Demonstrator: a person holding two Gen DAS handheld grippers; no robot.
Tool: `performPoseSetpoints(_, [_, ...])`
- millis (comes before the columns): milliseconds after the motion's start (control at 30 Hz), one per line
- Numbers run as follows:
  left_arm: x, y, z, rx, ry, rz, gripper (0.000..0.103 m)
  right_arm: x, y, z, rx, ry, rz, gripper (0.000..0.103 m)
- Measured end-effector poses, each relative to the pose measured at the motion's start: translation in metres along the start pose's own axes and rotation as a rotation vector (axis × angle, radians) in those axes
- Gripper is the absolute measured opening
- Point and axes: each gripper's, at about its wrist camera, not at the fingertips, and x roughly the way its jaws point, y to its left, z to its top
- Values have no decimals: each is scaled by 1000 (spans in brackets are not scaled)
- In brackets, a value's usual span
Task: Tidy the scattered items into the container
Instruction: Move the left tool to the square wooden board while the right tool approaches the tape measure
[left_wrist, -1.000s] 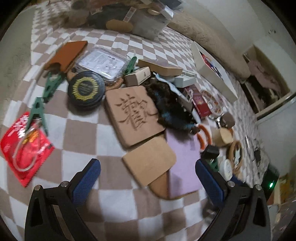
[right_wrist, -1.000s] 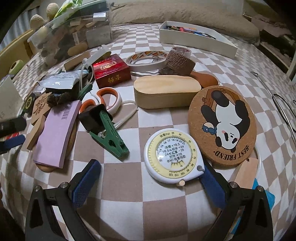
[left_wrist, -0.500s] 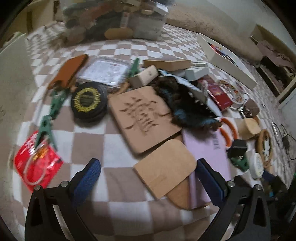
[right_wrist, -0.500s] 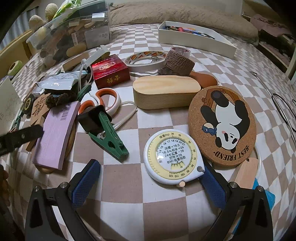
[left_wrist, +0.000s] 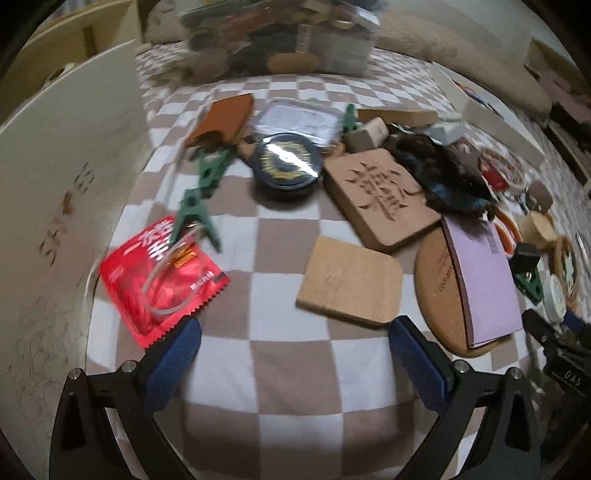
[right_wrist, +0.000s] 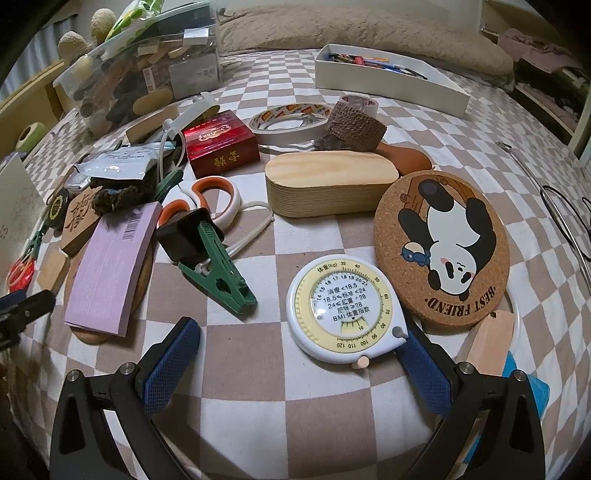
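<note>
Both my grippers spread wide, holding nothing
Left gripper over bare blanket, cork tile just ahead; right gripper beside tape measure; clear bin far back-left

On the bed, the tape measure lies just left of the coaster, with the wooden box behind and the clip and scissors further left.

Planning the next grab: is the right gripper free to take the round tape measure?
Probably yes. The right gripper is open and empty, and the tape measure lies flat just ahead by its right finger, nothing on top.
</note>
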Motion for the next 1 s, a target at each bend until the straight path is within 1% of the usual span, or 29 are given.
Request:
performPoseSetpoints(100, [-1, 4, 3, -42, 0, -48, 103, 0, 0, 0, 1, -3, 2, 103])
performPoseSetpoints(167, [1, 5, 6, -48, 0, -62, 103, 0, 0, 0, 2, -4, 4, 103])
performPoseSetpoints(300, [6, 0, 15, -24, -6, -49, 103, -2, -2, 1, 14, -8, 12, 103])
performPoseSetpoints(367, [8, -4, 19, 12, -9, -50, 103, -6, -8, 2, 68, -33, 39, 103])
performPoseSetpoints(400, [9, -7, 20, 32, -9, -46, 103, -9, -12, 3, 106, -47, 67, 103])
performPoseSetpoints(467, [12, -13, 21, 71, -5, -25, 103, -11, -16, 4, 135, -56, 97, 103])
performPoseSetpoints(633, [15, -26, 16, 155, -11, 37, 103, -10, -11, 2, 108, -53, 61, 103])
performPoseSetpoints(767, [16, -21, 16, 131, -10, 33, 102, -12, -14, 2, 107, -58, 77, 103])
performPoseSetpoints(800, [15, -20, 16, 130, -10, 30, 100, -12, -15, 2, 109, -57, 80, 102])
performPoseSetpoints(833, [14, -20, 16, 132, -14, 28, 98, -13, -16, 1, 107, -56, 78, 96])
performPoseSetpoints(867, [13, -21, 15, 137, -19, 23, 93, -14, -16, 1, 104, -57, 71, 92])
performPoseSetpoints(900, [12, -22, 15, 141, -21, 15, 88, -15, -16, 0, 101, -58, 57, 84])
performPoseSetpoints(933, [11, -23, 14, 146, -22, 9, 85, -15, -17, 1, 100, -59, 44, 77])
performPoseSetpoints(1000, [9, -27, 11, 162, -26, 4, 77, -16, -20, 1, 102, -57, 43, 72])
